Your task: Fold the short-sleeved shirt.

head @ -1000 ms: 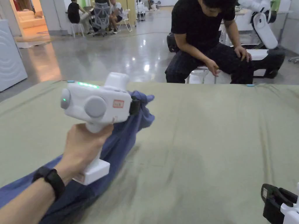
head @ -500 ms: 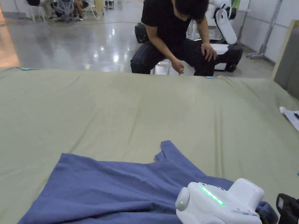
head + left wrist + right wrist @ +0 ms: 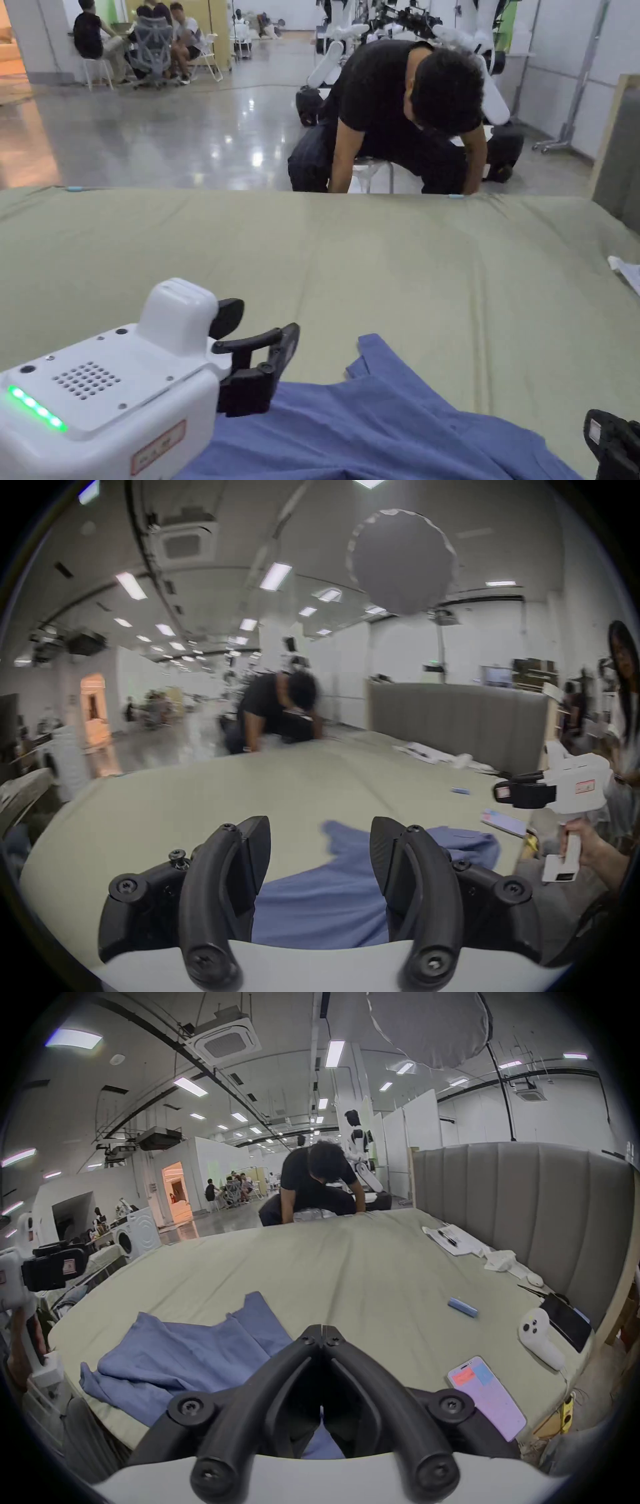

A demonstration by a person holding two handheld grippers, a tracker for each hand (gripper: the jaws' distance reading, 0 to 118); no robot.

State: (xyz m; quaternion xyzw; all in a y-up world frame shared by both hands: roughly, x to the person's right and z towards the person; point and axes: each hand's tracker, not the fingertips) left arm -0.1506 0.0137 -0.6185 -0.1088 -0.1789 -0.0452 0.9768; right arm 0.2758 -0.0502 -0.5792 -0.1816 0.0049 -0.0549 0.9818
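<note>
One short-sleeved shirt (image 3: 387,431), blue, lies rumpled at the near edge of the green-covered bed (image 3: 375,262), unfolded. We hold two grippers. Left gripper (image 3: 320,857): jaws wide apart, empty, above the shirt's left part. Right gripper (image 3: 322,1333): jaw tips meet; blue cloth shows beneath them, but we cannot tell whether they pinch it. Step in hand, we judge: spreading the shirt flat before any fold. Next move calls for gripping two corners and drawing them apart. Also: one phone (image 3: 486,1395), one white controller (image 3: 538,1338), one person (image 3: 400,119) bending beyond the far edge.
</note>
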